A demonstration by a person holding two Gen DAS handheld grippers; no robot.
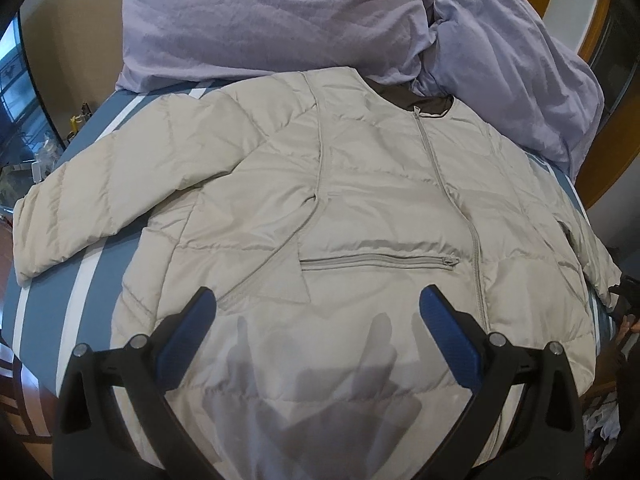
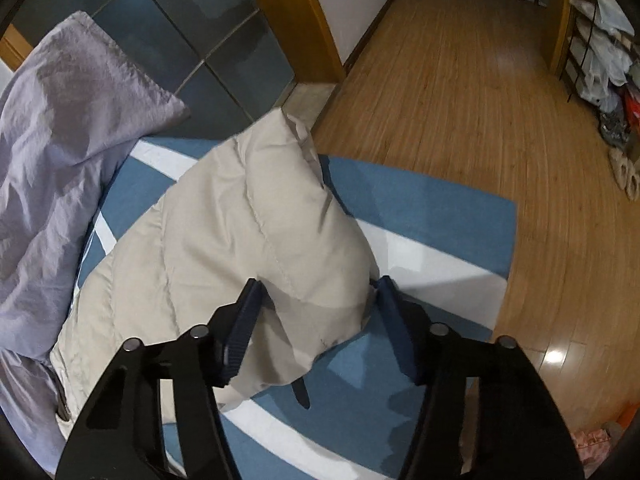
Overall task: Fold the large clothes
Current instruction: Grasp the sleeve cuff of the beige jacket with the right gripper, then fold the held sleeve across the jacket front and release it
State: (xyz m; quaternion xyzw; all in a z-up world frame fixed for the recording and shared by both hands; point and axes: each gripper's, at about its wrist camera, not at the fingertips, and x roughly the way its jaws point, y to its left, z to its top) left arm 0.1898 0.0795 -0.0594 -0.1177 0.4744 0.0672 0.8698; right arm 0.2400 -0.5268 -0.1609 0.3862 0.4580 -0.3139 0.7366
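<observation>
A beige puffer jacket (image 1: 360,208) lies front up and zipped on the bed, collar toward the pillows. Its left sleeve (image 1: 80,200) stretches out to the side. My left gripper (image 1: 318,292) hovers open over the jacket's lower front, just below the chest pocket zip (image 1: 380,260), with nothing between its fingers. In the right wrist view the jacket's other sleeve (image 2: 280,220) runs between the fingers of my right gripper (image 2: 319,282). The jaws stand half closed around it. The left pad (image 2: 240,320) touches the cloth and a thin gap shows at the right pad (image 2: 396,328).
The bed sheet (image 2: 420,208) is blue with white stripes. Lilac pillows and a duvet (image 1: 280,12) are piled at the head of the bed. Wooden floor (image 2: 460,80) lies beyond the bed's corner, with a shelf of bags (image 2: 600,60) at the far right.
</observation>
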